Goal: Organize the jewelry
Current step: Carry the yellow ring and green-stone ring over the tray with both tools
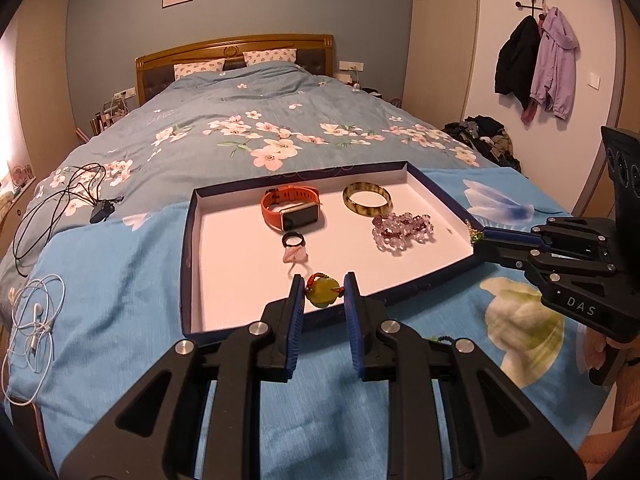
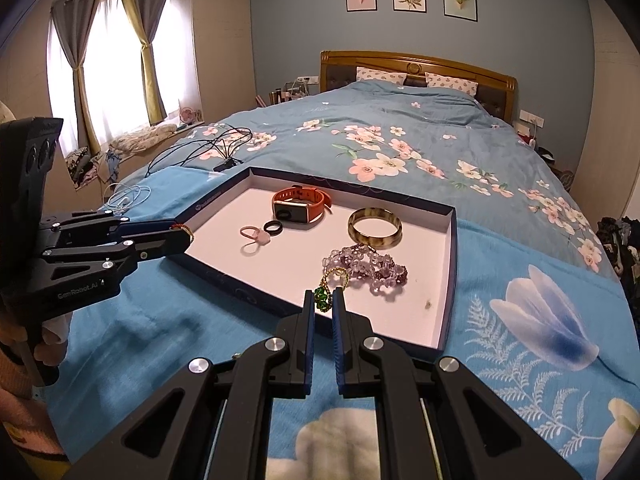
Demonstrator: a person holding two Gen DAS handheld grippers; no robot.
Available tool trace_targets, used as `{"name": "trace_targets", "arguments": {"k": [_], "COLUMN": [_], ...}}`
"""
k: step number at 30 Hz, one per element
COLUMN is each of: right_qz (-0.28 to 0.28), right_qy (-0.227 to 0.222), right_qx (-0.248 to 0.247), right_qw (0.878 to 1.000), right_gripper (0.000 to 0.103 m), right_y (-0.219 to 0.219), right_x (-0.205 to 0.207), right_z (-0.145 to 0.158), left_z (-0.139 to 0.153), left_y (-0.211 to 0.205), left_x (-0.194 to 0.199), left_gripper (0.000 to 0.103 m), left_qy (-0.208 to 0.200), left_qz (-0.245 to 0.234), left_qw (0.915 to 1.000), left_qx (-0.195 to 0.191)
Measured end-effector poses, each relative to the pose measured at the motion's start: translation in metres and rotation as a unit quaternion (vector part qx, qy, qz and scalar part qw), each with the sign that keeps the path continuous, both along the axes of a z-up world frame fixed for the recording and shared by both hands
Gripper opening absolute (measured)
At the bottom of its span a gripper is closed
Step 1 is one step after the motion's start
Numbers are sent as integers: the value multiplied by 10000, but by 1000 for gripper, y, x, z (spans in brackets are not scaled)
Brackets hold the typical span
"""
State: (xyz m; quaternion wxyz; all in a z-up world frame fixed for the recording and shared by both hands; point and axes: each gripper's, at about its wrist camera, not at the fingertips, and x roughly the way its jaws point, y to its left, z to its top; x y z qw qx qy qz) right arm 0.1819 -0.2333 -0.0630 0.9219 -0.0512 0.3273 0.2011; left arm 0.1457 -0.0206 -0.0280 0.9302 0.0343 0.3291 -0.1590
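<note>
A shallow navy tray (image 1: 188, 240) with a white floor lies on the bed; it also shows in the right wrist view (image 2: 450, 280). In it are an orange smartwatch (image 1: 290, 210), a brown bangle (image 1: 367, 199), a purple bead bracelet (image 1: 402, 230), a black ring (image 1: 292, 239) and a pink ring (image 1: 295, 257). My left gripper (image 1: 323, 292) is shut on a yellow-green pendant (image 1: 322, 291) over the tray's near edge. My right gripper (image 2: 323, 300) is shut on a green-and-gold bead ring (image 2: 325, 294) above the tray's near rim, beside the purple beads (image 2: 366, 266).
The tray sits on a light blue floral cloth (image 1: 120, 312) over the bed. Black cables (image 1: 60, 200) and white earphones (image 1: 36, 320) lie to the left. Coats (image 1: 536, 64) hang on the right wall above a clothes pile (image 1: 484, 136).
</note>
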Motion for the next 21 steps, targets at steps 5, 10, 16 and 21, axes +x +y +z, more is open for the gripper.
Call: {"name": "trace_targets", "arguments": {"k": [5,10,16,21], "right_qz": [-7,-11,-18,-8], "right_qy": [29,44,93,135], "right_qx": [-30,-51,-112,-110], "right_qw": [10000,10000,9999,9998], "right_gripper": [7,7,7,7], "right_y": [1,3,5,5], "right_x": [10,19,28,32], "right_z": [-2,-3,-7,-9], "left_z": [1,0,-3,-5], "left_y": [-4,-9,-13,-14], "left_x": [9,17,27,33], "left_gripper": [20,20,20,20], "left_qy": [-37,-58,-49,-46], "left_qz": [-7,-17,-31,-22], "left_qw": [10000,9999,9998,9998], "left_qx": [59,113,179,203]}}
